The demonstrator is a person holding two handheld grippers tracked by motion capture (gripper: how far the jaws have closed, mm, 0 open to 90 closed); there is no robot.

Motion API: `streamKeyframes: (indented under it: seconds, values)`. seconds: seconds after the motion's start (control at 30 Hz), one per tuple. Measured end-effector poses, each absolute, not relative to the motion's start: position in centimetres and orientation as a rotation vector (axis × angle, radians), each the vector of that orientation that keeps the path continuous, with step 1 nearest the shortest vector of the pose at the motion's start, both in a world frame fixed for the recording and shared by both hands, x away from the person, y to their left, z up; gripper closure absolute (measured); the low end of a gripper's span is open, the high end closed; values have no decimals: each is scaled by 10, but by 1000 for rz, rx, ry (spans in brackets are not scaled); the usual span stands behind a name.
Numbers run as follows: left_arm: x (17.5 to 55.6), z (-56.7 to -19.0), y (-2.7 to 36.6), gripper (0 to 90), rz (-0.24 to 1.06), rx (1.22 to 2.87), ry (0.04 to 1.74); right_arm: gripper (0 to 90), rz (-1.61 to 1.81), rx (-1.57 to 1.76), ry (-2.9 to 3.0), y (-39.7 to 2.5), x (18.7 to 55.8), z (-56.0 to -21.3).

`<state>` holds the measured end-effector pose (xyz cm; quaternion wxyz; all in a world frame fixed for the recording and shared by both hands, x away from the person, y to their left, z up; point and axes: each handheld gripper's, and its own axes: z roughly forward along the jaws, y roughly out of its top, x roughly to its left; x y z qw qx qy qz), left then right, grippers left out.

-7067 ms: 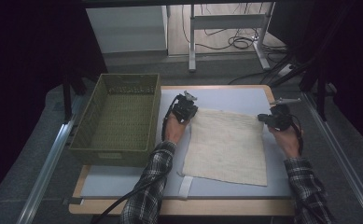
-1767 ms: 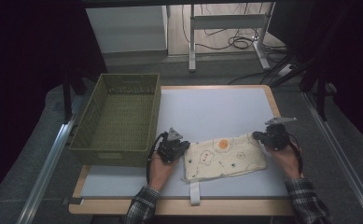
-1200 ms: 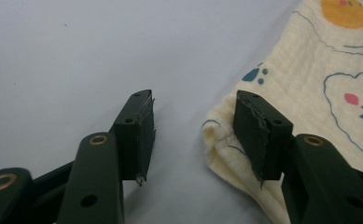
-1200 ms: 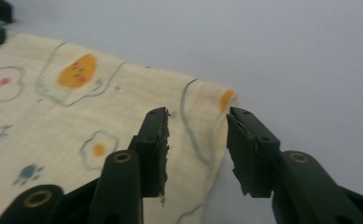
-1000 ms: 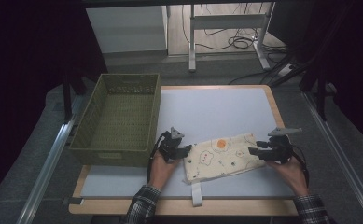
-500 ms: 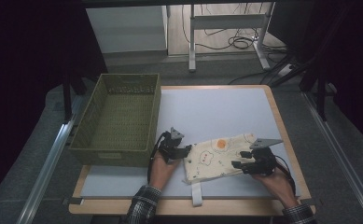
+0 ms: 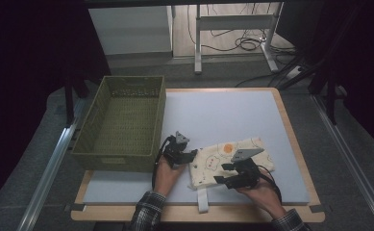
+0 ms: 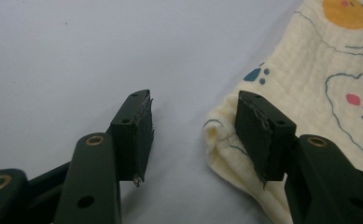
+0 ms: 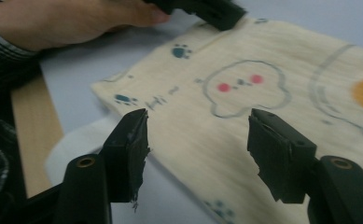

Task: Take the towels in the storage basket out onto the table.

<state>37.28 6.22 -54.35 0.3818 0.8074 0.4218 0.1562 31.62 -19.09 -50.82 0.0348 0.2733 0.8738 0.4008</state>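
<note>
A cream cloth (image 7: 225, 159) printed with an orange spot, clouds and paw marks lies folded on the pale blue mat (image 7: 223, 115), near the front. My left gripper (image 7: 190, 155) is open at the cloth's left corner (image 8: 226, 135); one jaw rests against the folded edge, the other over bare mat. My right gripper (image 7: 225, 173) is open above the cloth's near edge (image 9: 193, 135), its jaws spread over the printed fabric. In the right gripper view the left gripper (image 9: 202, 9) and its hand (image 9: 67, 23) show at the cloth's far corner.
A green woven basket (image 7: 119, 122) stands at the mat's left side, close behind my left hand. A white strap (image 7: 202, 199) sticks out over the wooden table edge (image 7: 194, 214) under the cloth. Bare mat stretches behind the cloth.
The large flat cloth was folded into a small strip at the front. In the last second my right gripper moved left from the cloth's right end to its near middle edge. The left gripper stayed.
</note>
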Motion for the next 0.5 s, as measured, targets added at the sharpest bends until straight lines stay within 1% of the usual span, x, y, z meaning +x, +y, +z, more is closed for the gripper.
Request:
streamKeyframes:
  seconds: [0.07,0.3,0.5]
  values:
    - [373,-543,62,464,399,2060,1076,453,1247,830,2704,-183,315,-511]
    - [373,-543,62,464,399,2059,1078,551,1273,758,2763,-153,309,-516]
    - [373,-544,62,464,400,2060,1075,563,1255,680,2807,-129,302,-517]
